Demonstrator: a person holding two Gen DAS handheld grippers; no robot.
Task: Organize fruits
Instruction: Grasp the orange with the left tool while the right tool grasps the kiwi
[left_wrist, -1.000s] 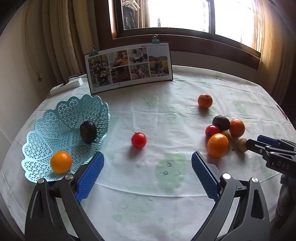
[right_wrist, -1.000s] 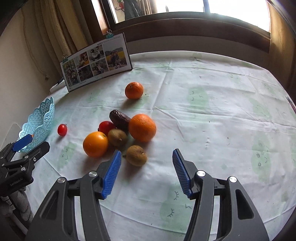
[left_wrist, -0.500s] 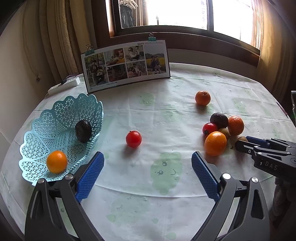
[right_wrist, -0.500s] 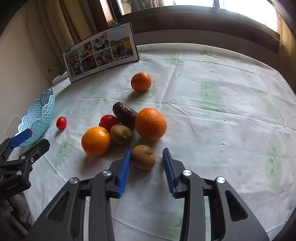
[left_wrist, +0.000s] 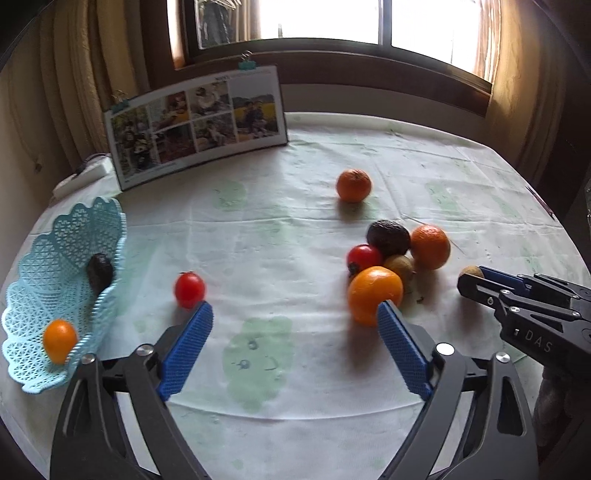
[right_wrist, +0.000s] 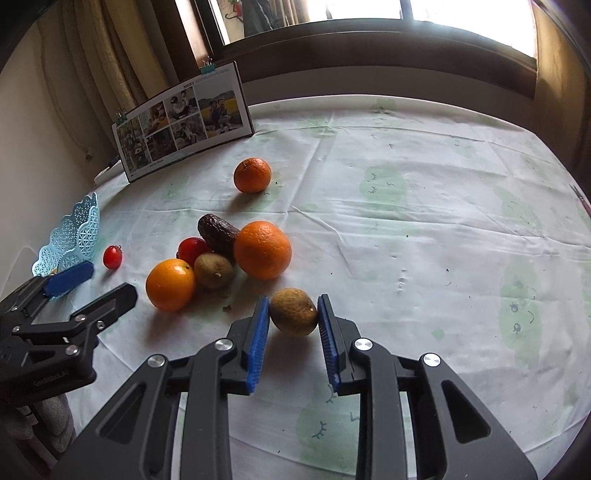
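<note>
Now your right gripper (right_wrist: 292, 312) has its blue fingers (right_wrist: 257, 341) clamped on a brown kiwi (right_wrist: 293, 311), just beside the fruit pile (right_wrist: 229, 254) on the counter (right_wrist: 424, 229). Your left gripper (left_wrist: 295, 317) hovers with its fingers spread wide and empty, between a red tomato (left_wrist: 189, 289) and an orange (left_wrist: 373, 293). The blue basket (left_wrist: 48, 266) at the far left holds a small orange (left_wrist: 59, 340) and a dark fruit (left_wrist: 99, 271).
</note>
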